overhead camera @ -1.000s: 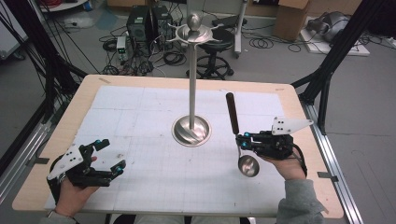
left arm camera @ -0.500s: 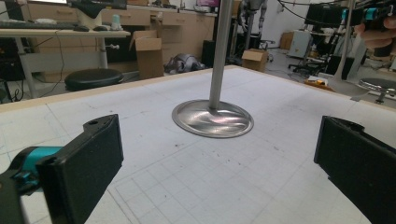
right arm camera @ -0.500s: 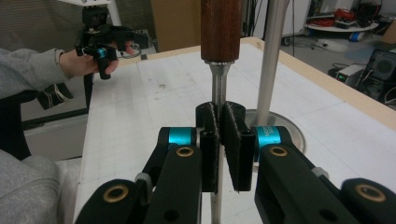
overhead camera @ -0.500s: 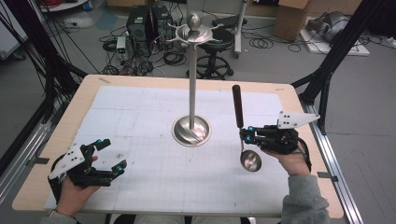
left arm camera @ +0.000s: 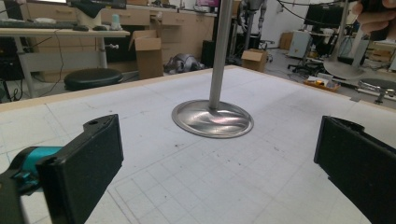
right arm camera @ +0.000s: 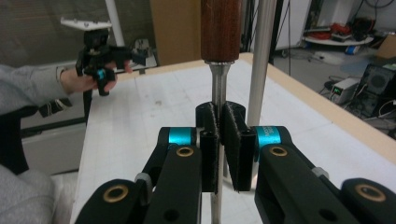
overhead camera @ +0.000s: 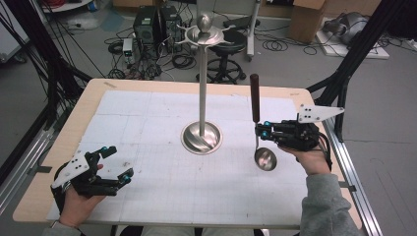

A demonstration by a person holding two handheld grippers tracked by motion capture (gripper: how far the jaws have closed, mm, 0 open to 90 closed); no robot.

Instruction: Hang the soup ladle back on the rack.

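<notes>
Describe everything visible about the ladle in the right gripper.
The ladle has a dark brown, wood-like handle, a thin metal shank and a round, shiny metal bowl. It hangs upright, handle up and bowl down, just above the table's right side, to the right of the steel stand and apart from it. The right gripper is shut on its shank just below the handle; nothing else touches it.

stool [overhead camera: 227,45] black, floor behind table | cardboard box [left arm camera: 149,54] open, beside desk | electronics unit [overhead camera: 146,27] on floor

Right tool [overhead camera: 259,132] raised ladle [overhead camera: 256,125] upright, bowl off table [overhead camera: 147,196].
</notes>
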